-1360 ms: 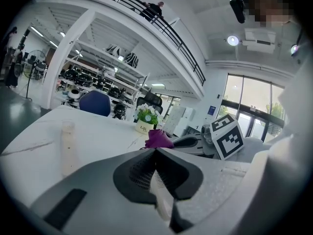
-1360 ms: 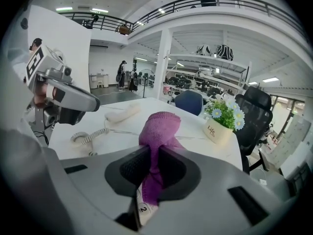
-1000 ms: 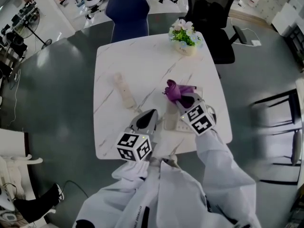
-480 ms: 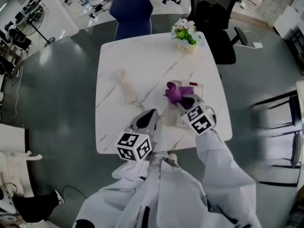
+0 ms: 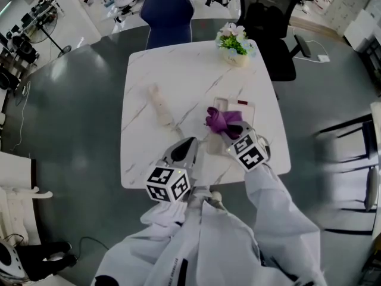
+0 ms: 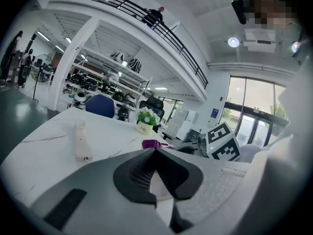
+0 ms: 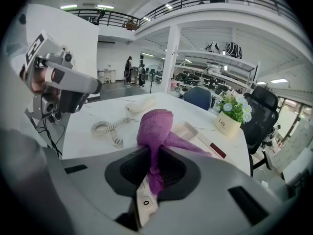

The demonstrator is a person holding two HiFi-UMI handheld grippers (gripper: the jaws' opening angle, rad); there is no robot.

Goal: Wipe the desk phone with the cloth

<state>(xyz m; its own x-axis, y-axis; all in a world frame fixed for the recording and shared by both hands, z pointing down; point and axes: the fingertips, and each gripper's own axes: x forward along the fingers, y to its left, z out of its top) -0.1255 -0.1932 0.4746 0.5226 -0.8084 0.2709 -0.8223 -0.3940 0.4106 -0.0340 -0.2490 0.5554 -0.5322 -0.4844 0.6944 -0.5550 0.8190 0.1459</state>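
The right gripper (image 7: 155, 175) is clamped on the purple terry cloth (image 7: 155, 126) just over the cream desk phone base (image 5: 231, 103). The left gripper (image 6: 157, 173) jaws seem together, empty. Best to press the cloth flat and sweep across the keys

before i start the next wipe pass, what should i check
1. Purple cloth clamped in right gripper: ok.
2. Cloth resting on the desk phone base: ok.
3. Handset off the base, lying apart on the table: ok.
4. Coiled cord out from under the cloth: ok.
5. Left gripper steadying the base: not ok, shut on nothing.
6. Flower pot away from the wiping area: ok, at the far corner.
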